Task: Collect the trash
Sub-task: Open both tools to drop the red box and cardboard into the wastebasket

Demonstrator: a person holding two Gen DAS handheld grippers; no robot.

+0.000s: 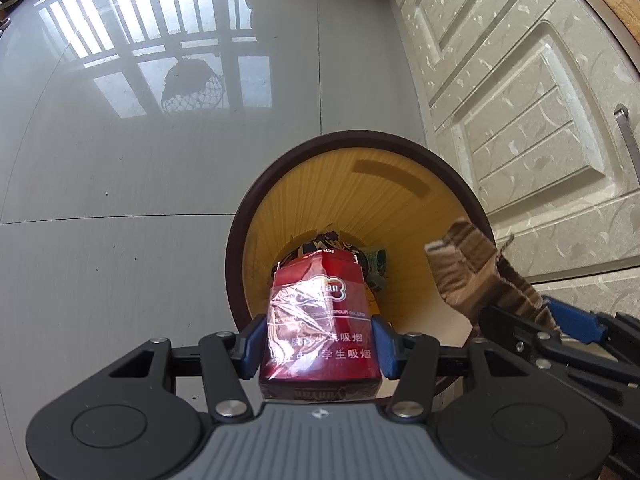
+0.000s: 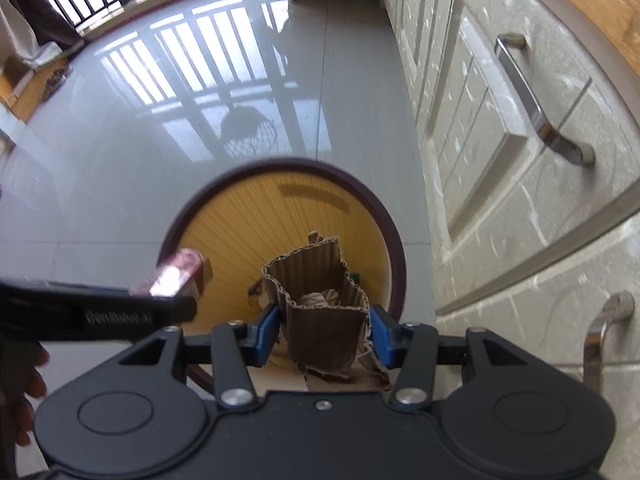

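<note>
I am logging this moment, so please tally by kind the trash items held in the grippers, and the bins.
Red cigarette pack, held in left gripper: 1
Corrugated cardboard piece, held in right gripper: 1
Yellow bin with dark rim: 1
Total: 3

The left gripper (image 1: 319, 342) points downward, its blue pads (image 1: 253, 344) clamped on a held item. The right gripper (image 2: 325, 334) sits just beside it, likewise clamped. Fingers, probably the left hand (image 2: 28, 384), show blurred.
</note>
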